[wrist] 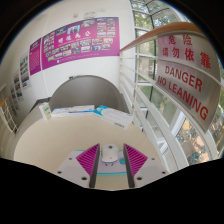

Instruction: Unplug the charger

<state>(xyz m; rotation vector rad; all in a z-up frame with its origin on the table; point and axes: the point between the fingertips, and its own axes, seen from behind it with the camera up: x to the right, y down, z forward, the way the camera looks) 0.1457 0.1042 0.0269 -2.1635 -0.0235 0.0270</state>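
Note:
A small white charger (110, 154) stands between my gripper's (111, 148) two fingers, on a pale round tabletop (60, 150). The magenta pads (90, 158) flank it, with a narrow gap showing on each side. The gripper is open around the charger. What the charger is plugged into is hidden beneath it. A thin teal line (121, 161) shows beside the charger, by the right finger; I cannot tell whether it is a cable.
A glass railing with a red "DANGER NO LEANING" sign (185, 85) runs along the right. A wall with magenta-edged posters (75, 42) stands at the back. A curved grey counter (85, 95) lies beyond the table.

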